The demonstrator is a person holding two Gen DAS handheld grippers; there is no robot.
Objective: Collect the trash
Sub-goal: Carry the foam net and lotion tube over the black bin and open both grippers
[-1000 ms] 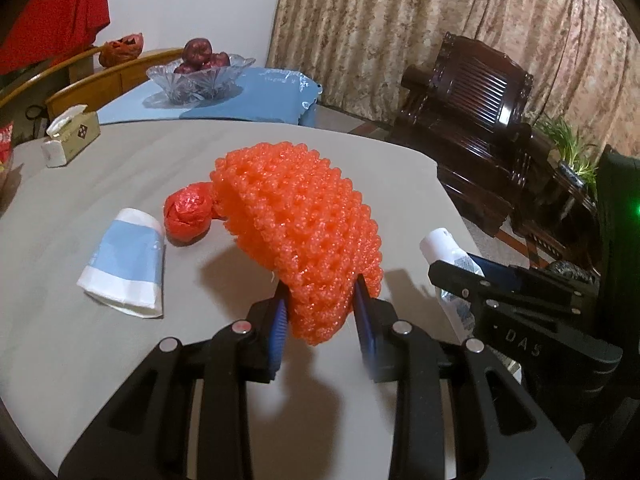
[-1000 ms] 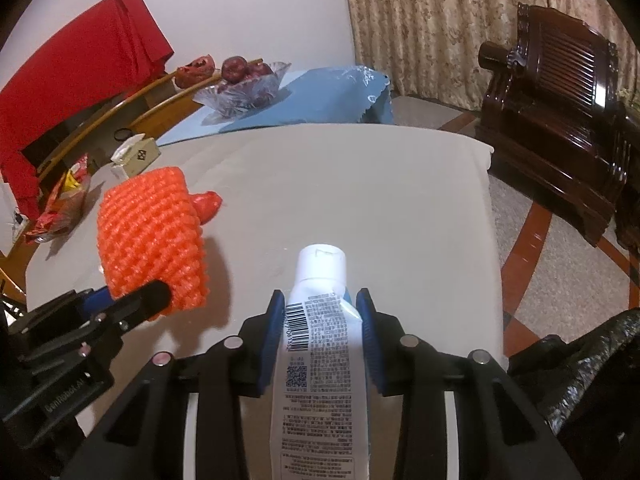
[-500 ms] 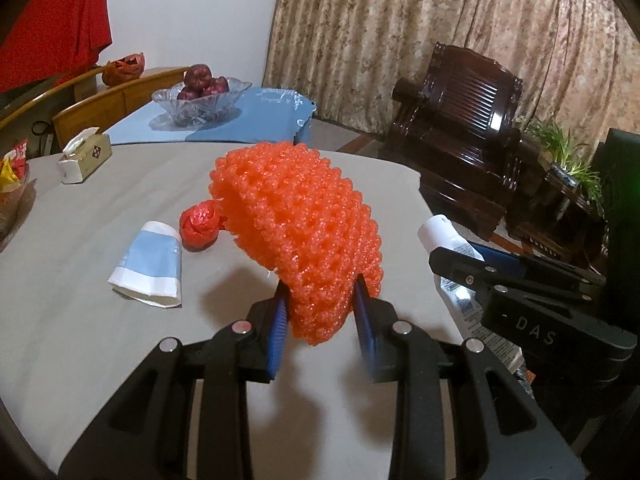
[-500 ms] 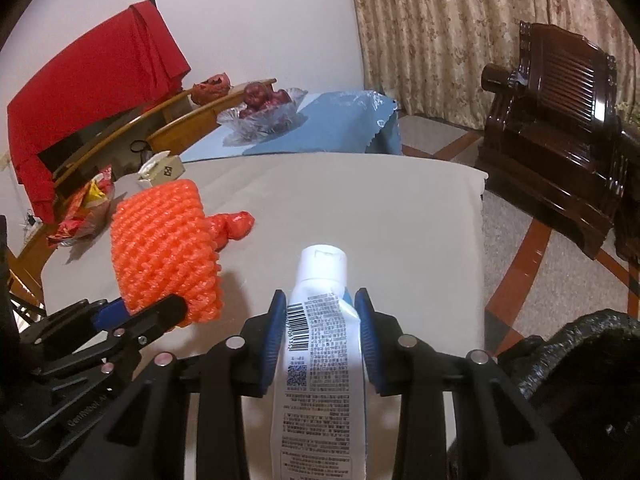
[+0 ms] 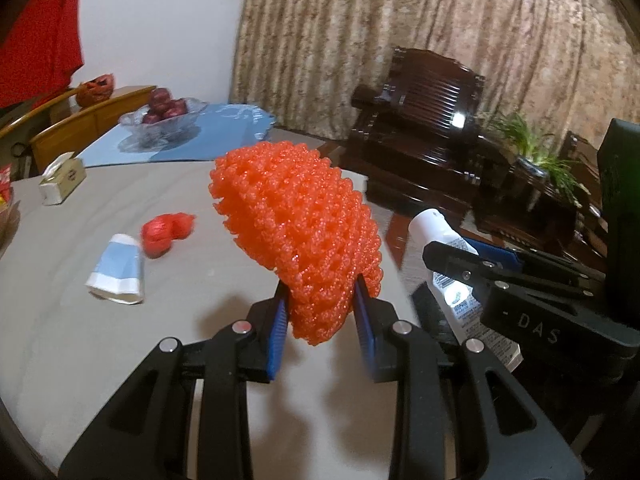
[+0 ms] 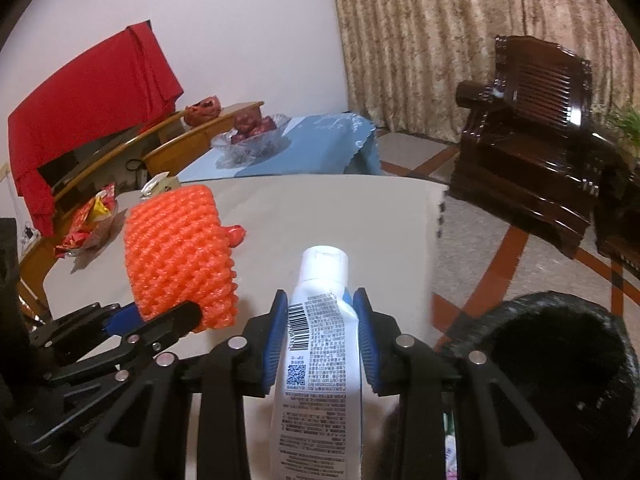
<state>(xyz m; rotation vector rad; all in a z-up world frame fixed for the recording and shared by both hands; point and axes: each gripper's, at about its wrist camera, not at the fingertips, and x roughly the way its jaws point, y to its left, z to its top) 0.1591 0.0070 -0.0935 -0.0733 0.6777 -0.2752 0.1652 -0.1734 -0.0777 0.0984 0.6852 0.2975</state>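
Observation:
My left gripper [image 5: 320, 300] is shut on an orange foam fruit net [image 5: 296, 232] and holds it above the grey table [image 5: 80, 320]. My right gripper [image 6: 320, 320] is shut on a white tube [image 6: 320, 320] with a printed label, cap pointing away. The net also shows in the right wrist view [image 6: 178, 256], and the tube in the left wrist view [image 5: 452, 264]. A black trash bag [image 6: 560, 340] gapes open at the lower right, off the table's edge. A crumpled red wrapper [image 5: 164, 232] and a blue and white paper cup [image 5: 116, 272] lie on the table.
A tissue box [image 5: 62, 178] sits at the table's far left. A glass fruit bowl [image 5: 164, 114] stands on a blue cloth beyond. Snack packets [image 6: 88, 220] lie at the table's left. A dark wooden armchair [image 6: 532, 148] stands to the right on the floor.
Both grippers have pulled back and risen with their loads; the table items look farther away. The black bag's opening has come further into the right wrist view.

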